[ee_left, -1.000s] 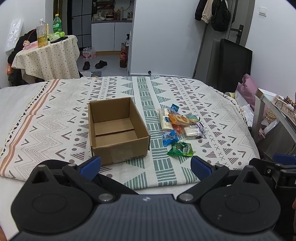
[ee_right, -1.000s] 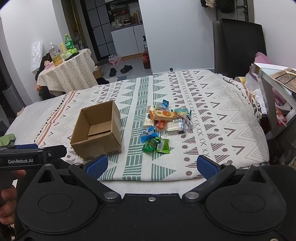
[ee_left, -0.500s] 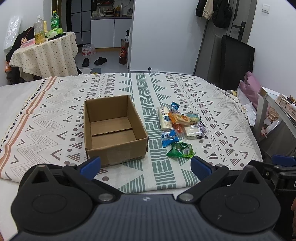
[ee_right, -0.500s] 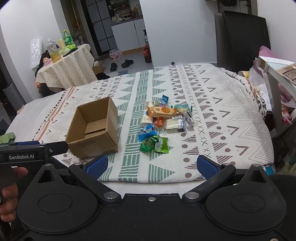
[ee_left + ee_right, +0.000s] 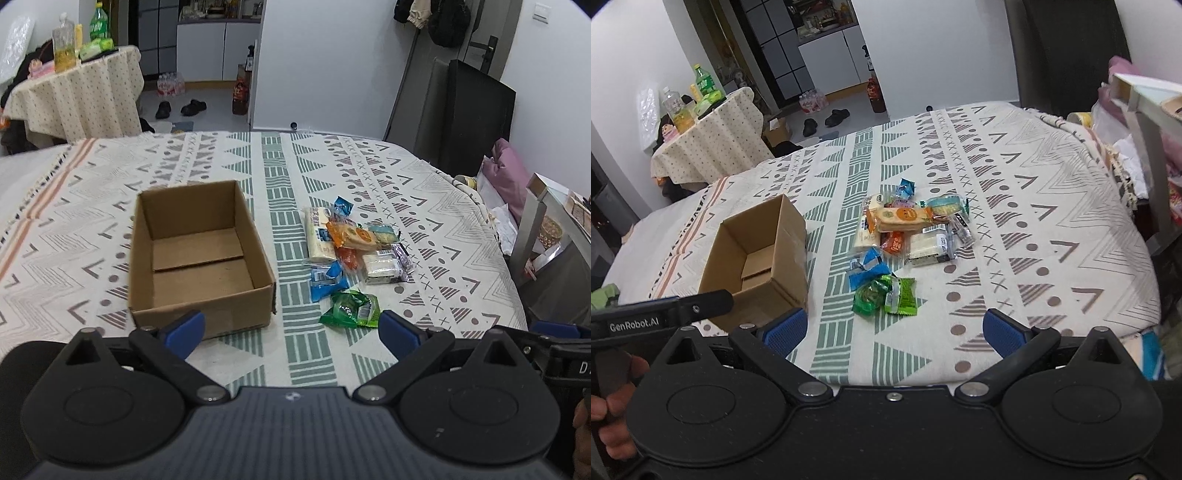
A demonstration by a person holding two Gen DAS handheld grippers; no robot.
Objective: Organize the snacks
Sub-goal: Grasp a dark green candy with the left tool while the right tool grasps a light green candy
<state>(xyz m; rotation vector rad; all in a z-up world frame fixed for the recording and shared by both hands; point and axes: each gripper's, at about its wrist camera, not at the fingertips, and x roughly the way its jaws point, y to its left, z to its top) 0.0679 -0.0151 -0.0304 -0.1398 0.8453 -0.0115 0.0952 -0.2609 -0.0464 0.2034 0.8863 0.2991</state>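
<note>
While your left gripper [image 5: 291, 328] and right gripper [image 5: 894, 328] both hang spread wide and empty over the near edge of the bed [image 5: 443, 206], the snacks [image 5: 351, 251] lie in a loose heap on the patterned cover, just to the right of the open cardboard box [image 5: 199, 258]. The green packets [image 5: 886, 295] sit nearest you, a blue wrapper [image 5: 866, 267] just behind them, and the box holds nothing you can see.
</note>
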